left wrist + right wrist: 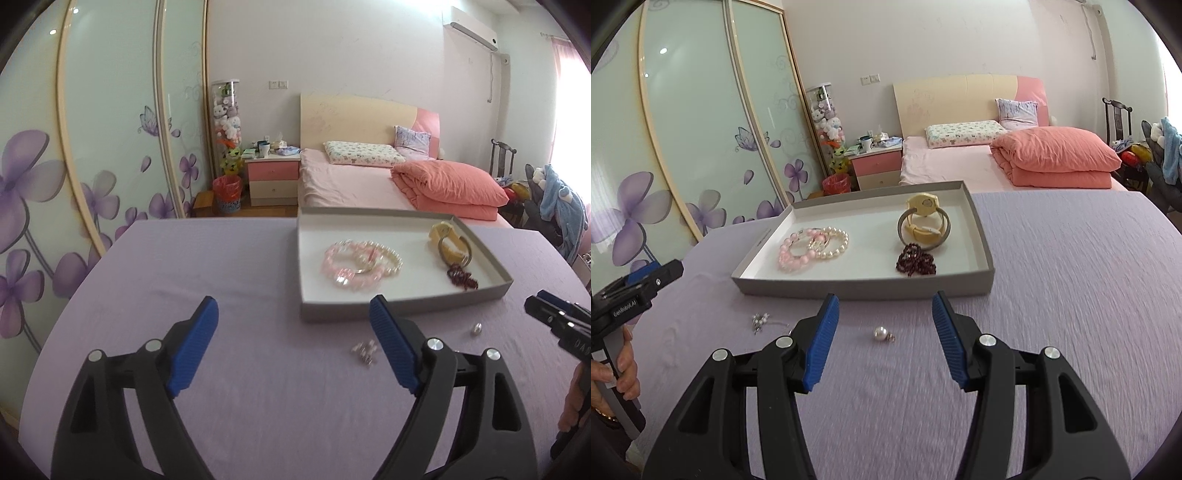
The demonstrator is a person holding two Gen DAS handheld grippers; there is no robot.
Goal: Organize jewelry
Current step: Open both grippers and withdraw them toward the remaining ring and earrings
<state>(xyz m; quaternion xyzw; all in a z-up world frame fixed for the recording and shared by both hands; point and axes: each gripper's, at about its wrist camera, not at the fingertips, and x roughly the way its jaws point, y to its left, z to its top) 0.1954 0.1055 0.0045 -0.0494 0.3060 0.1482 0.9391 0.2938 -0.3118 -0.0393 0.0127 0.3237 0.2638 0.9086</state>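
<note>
Your left gripper (293, 314) stood spread wide over the lilac cloth (221, 266), nothing between its pads. Your right gripper (884, 310) hung parted and empty above the loose pearl (880, 334). The tray (864, 286) beyond held bracelets (812, 249) and a watch (923, 221).

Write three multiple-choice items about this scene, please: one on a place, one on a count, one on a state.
1. Where does the single pearl pendant lie?
A. inside the tray
B. on the purple cloth, in front of the tray
C. on the bed

2. How many jewelry pieces lie outside the grey tray?
A. none
B. two
C. five

3. How does the right gripper stand?
A. open, holding nothing
B. shut on a bracelet
C. shut on the pendant

Key: 1 B, it rests on the cloth before the tray's near wall. 2 B, the pendant and the small pearl cluster. 3 A, its pads touch nothing.
</note>
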